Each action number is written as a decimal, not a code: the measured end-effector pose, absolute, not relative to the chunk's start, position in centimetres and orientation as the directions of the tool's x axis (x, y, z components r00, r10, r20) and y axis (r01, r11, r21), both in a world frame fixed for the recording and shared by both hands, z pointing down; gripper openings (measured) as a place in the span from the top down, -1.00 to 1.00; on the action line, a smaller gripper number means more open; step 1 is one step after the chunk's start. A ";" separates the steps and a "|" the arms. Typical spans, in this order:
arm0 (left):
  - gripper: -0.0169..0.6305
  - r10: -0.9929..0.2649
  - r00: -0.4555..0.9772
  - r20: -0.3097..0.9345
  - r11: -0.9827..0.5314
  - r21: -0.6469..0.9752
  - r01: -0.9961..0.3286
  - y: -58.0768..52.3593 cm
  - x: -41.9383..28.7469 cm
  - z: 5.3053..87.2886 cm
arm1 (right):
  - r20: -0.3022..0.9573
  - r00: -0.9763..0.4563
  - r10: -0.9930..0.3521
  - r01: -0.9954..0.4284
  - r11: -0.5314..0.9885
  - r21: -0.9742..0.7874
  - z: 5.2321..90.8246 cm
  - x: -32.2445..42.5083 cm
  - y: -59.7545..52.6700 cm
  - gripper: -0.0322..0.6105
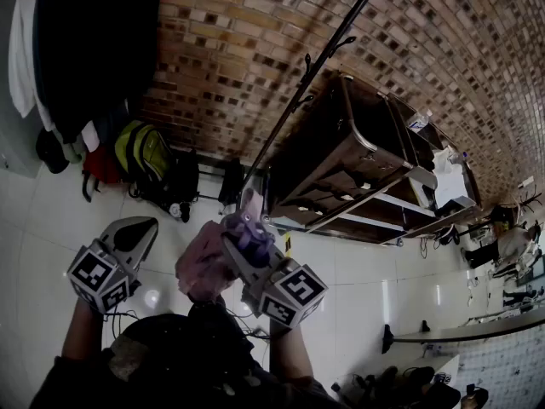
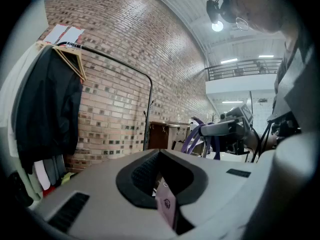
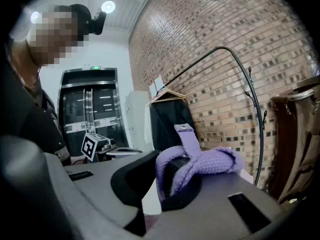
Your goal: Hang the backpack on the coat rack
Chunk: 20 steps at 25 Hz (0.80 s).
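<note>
A pink backpack (image 1: 203, 264) hangs below my right gripper (image 1: 249, 230), which is shut on its purple webbing strap (image 1: 253, 214). In the right gripper view the strap (image 3: 210, 161) loops through the recess of the closed jaws of the right gripper (image 3: 170, 184). The black coat rack (image 1: 311, 75) rises just beyond, a thin pole with small hooks; it also shows as coat rack (image 3: 252, 84) against the brick wall. My left gripper (image 1: 134, 233) is off to the left, apart from the bag. Its jaws stand together in the left gripper (image 2: 162, 179) view, with a small pink tag (image 2: 166, 204) in the seam.
A clothes rail with a black coat (image 1: 89, 45) and a white garment stands far left. A yellow-green backpack (image 1: 145, 152) and dark bags lie on the white tiled floor below it. Brown metal-edged cases (image 1: 349, 152) on a frame stand right of the rack, along the brick wall.
</note>
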State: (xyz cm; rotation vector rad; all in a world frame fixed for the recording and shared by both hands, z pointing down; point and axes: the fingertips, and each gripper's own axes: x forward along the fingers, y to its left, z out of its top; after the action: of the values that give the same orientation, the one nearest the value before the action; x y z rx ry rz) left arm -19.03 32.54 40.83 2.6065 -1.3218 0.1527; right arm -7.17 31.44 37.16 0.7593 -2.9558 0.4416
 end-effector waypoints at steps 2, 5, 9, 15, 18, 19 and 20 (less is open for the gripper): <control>0.91 -0.786 0.590 0.186 -0.570 0.153 -0.807 29.5 -18.2 41.4 | 0.119 -0.887 -0.446 -0.461 0.851 -0.251 37.3 -6.7 28.5 0.89; 0.91 -0.789 0.587 0.180 -0.564 0.166 -0.809 24.9 -16.6 41.7 | 0.104 -0.900 -0.424 -0.436 0.865 -0.248 37.2 -6.0 23.9 0.89; 0.91 -0.793 0.579 0.189 -0.552 0.177 -0.815 18.6 -14.2 42.0 | 0.103 -0.917 -0.386 -0.400 0.883 -0.247 37.4 -5.0 18.1 0.89; 0.91 -0.801 0.565 0.196 -0.538 0.176 -0.824 10.0 -11.4 41.6 | 0.120 -0.937 -0.328 -0.349 0.901 -0.259 37.8 -3.2 9.8 0.89; 0.91 -0.822 0.536 0.194 -0.507 0.179 -0.843 6.1 -10.7 41.1 | 0.117 -0.941 -0.316 -0.337 0.901 -0.272 37.8 -2.3 6.1 0.89; 0.91 -0.825 0.531 0.192 -0.503 0.177 -0.846 5.0 -10.4 40.9 | 0.117 -0.943 -0.312 -0.333 0.902 -0.276 37.8 -2.0 5.0 0.89; 0.91 -0.826 0.531 0.191 -0.504 0.175 -0.846 3.9 -10.1 40.9 | 0.117 -0.944 -0.309 -0.330 0.902 -0.278 37.8 -1.8 3.9 0.89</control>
State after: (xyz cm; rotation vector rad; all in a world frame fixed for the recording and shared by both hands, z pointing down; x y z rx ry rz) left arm -10.08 3.90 40.88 2.5253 -1.4068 0.1207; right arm -1.76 3.92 37.77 0.5035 -2.9948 0.4571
